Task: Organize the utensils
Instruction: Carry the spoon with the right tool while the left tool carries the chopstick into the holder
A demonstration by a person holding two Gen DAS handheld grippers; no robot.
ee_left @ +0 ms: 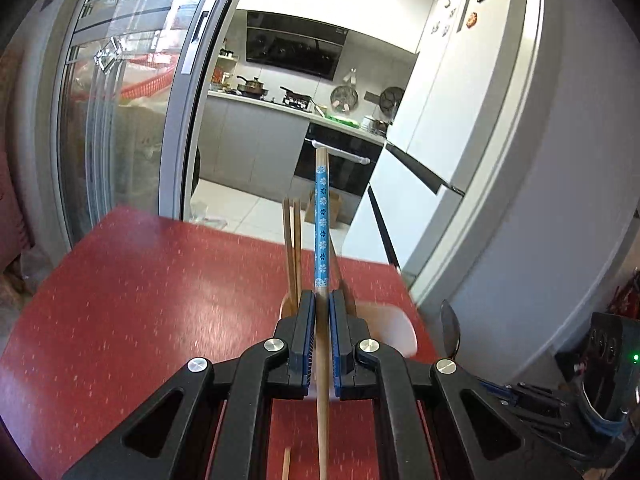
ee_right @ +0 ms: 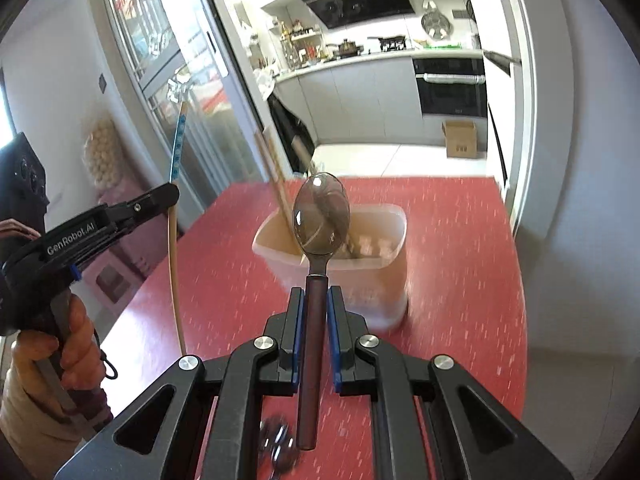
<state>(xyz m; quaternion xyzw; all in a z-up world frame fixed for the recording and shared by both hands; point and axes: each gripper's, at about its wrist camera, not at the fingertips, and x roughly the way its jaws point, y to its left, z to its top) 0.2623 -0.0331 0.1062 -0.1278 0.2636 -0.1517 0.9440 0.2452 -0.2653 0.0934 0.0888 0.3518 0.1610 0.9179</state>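
My left gripper (ee_left: 322, 300) is shut on a wooden chopstick with a blue flowered top (ee_left: 321, 224), held upright above the red table. It also shows in the right wrist view (ee_right: 176, 184), with the left gripper (ee_right: 170, 192) at the left. My right gripper (ee_right: 317, 296) is shut on a spoon with a brown handle and steel bowl (ee_right: 321, 216), pointing up in front of a translucent plastic holder (ee_right: 376, 280). The holder (ee_left: 394, 326) has several wooden chopsticks (ee_left: 292, 248) leaning in it. The spoon's bowl (ee_left: 450, 330) shows at the right of the left wrist view.
The red speckled table (ee_left: 140, 300) runs to a far edge near a glass sliding door (ee_left: 132, 100) and a white fridge (ee_left: 460, 100). More metal utensils (ee_right: 278, 446) lie blurred under my right gripper. A loose chopstick tip (ee_left: 286, 464) lies under my left gripper.
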